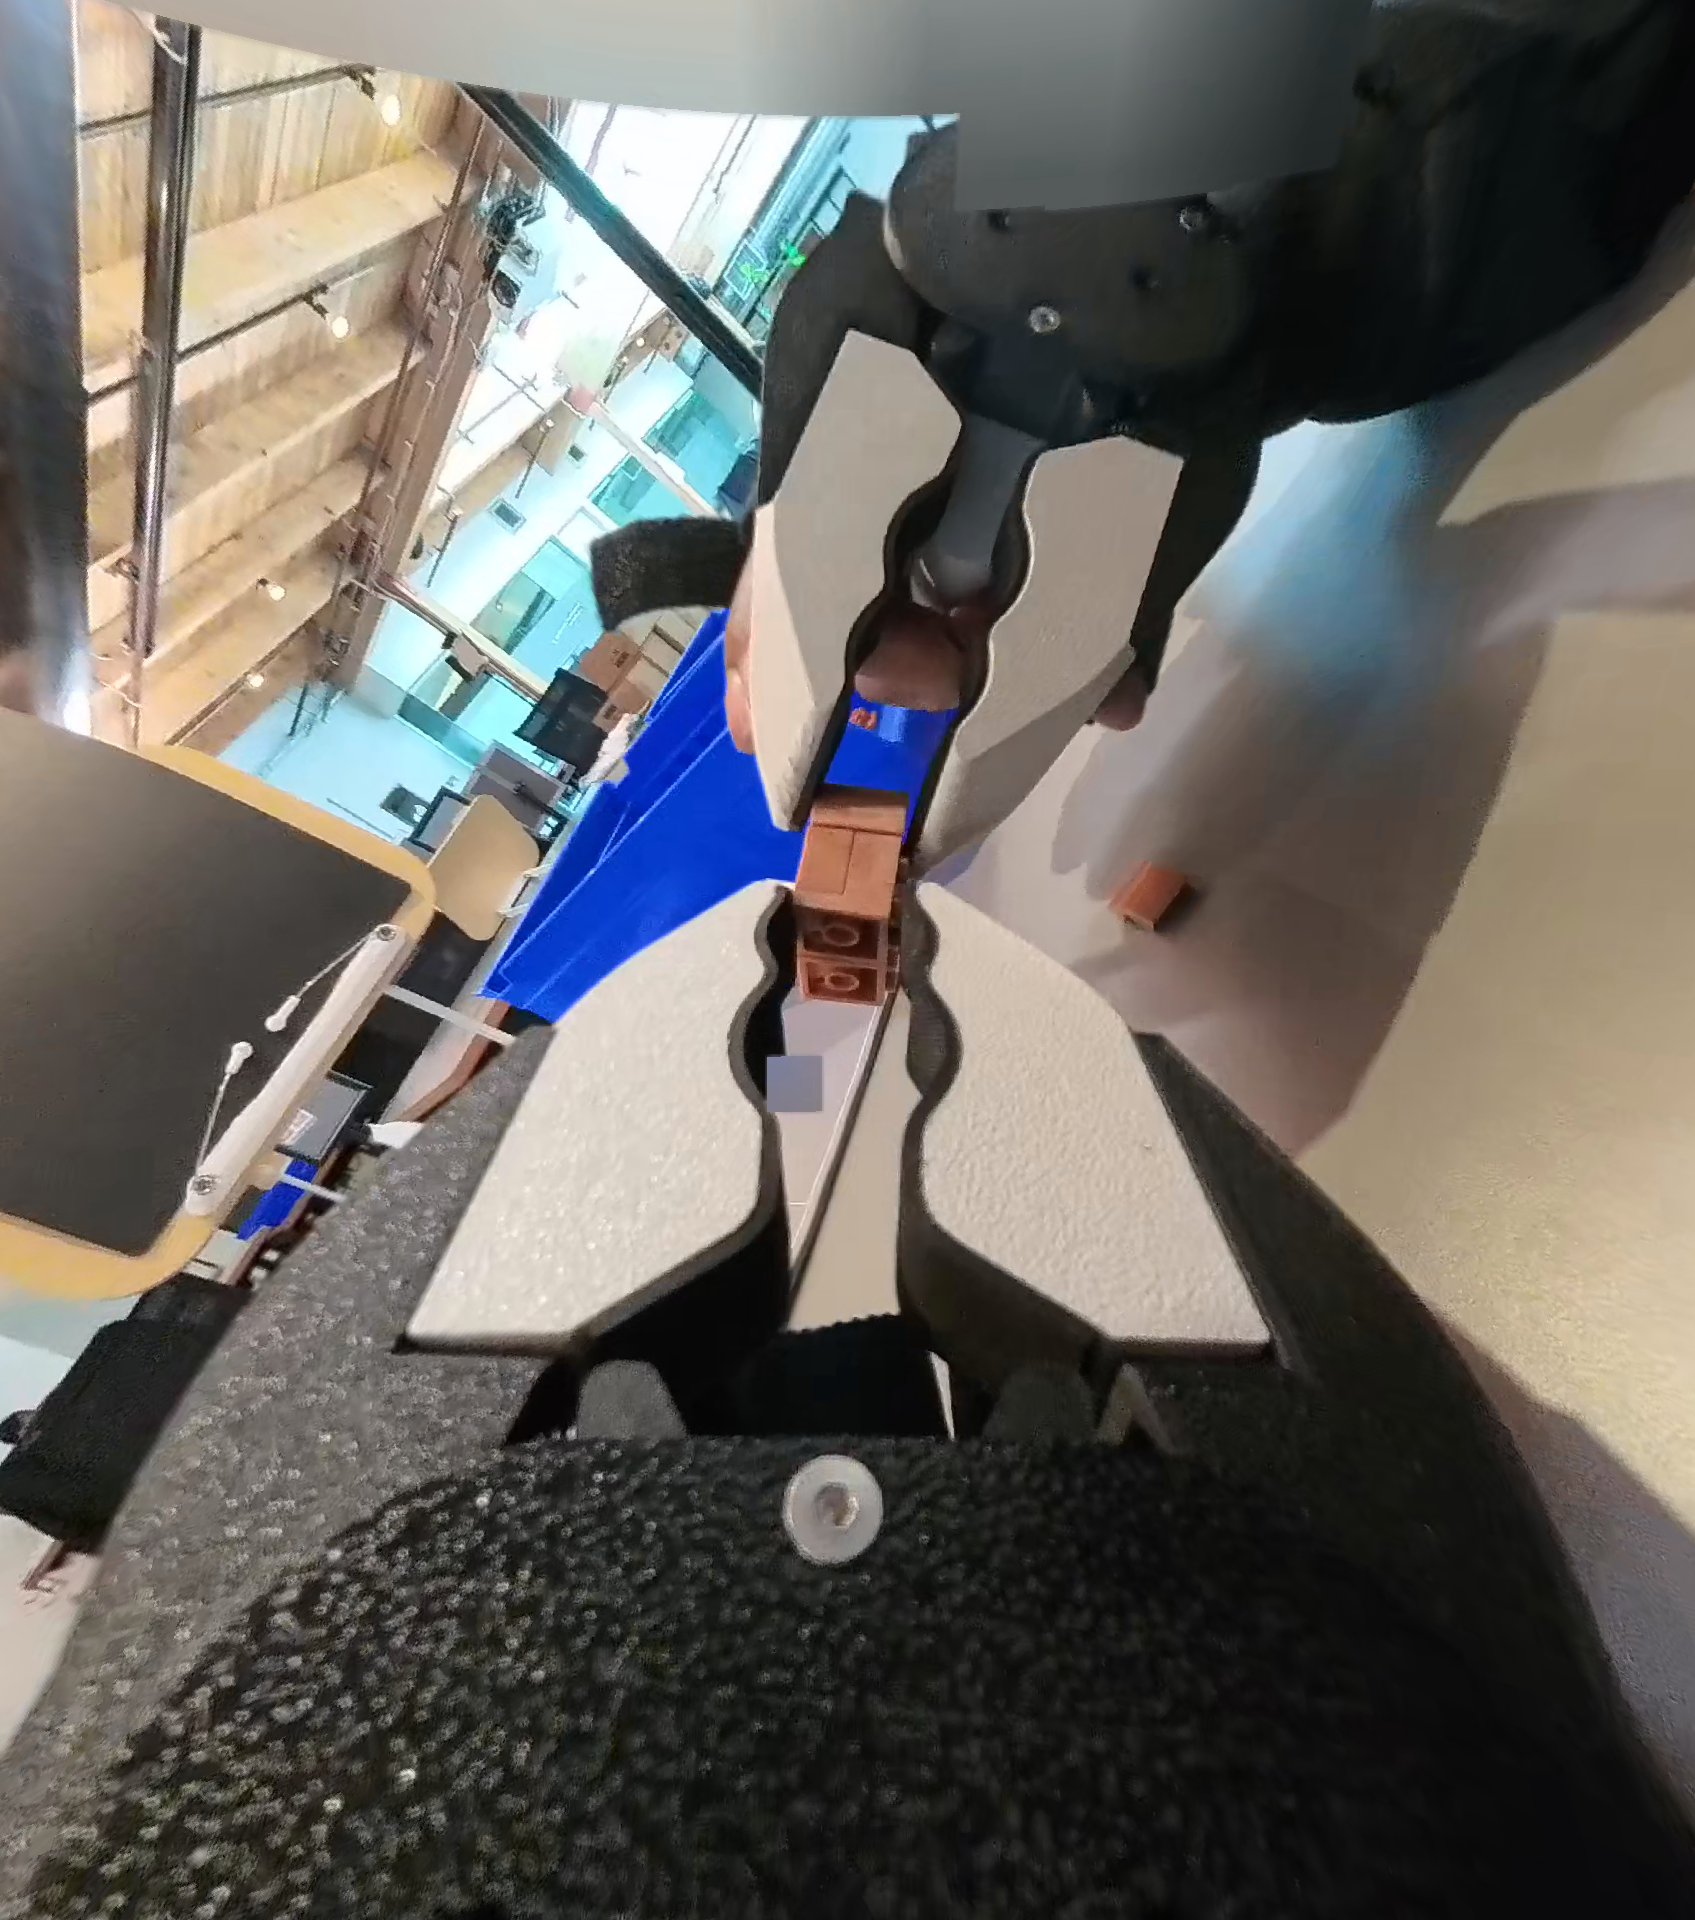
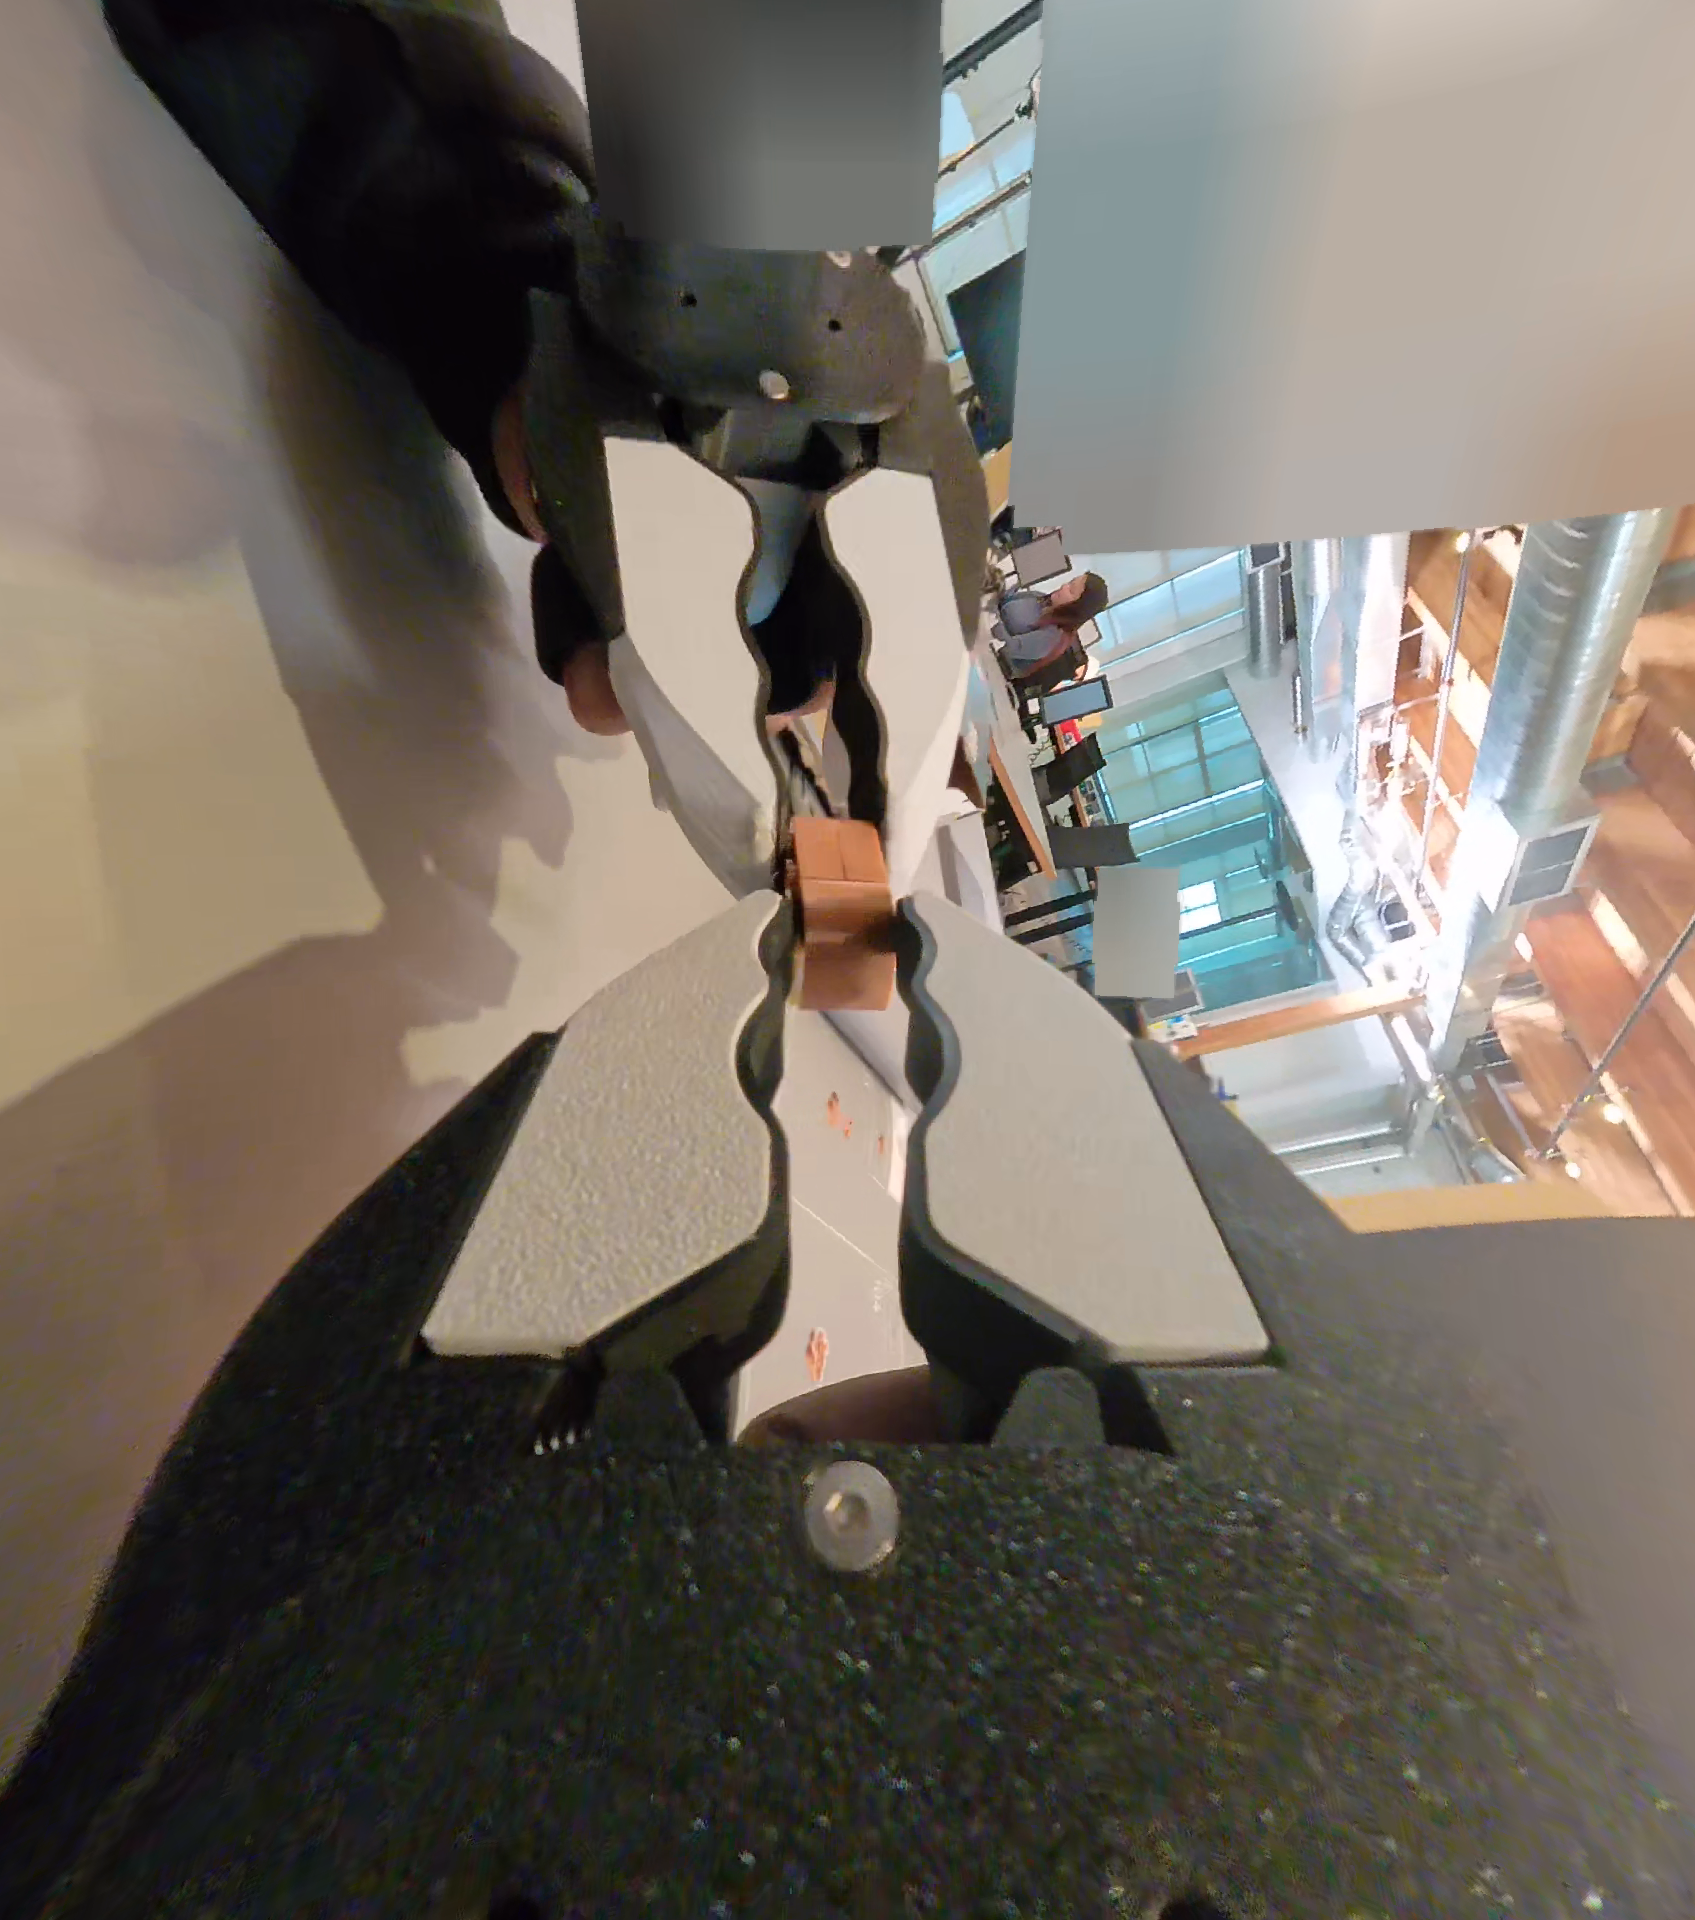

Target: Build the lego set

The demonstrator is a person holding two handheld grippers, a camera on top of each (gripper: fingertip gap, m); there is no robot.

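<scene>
Between the two facing grippers, above the pale table [image 1: 1601,935], hangs a small stack of brown toy bricks [image 1: 848,904]. The left gripper [image 1: 848,914] is clenched on its nearer bricks, underside tubes showing; the right gripper [image 2: 843,935] pinches the opposite end, pads against the brick sides. The stack appears gripped from both ends at once. A loose brown brick [image 1: 1149,894] lies on the table right of the stack. Blue bins [image 1: 635,894] stand left of it; their contents are hidden.
</scene>
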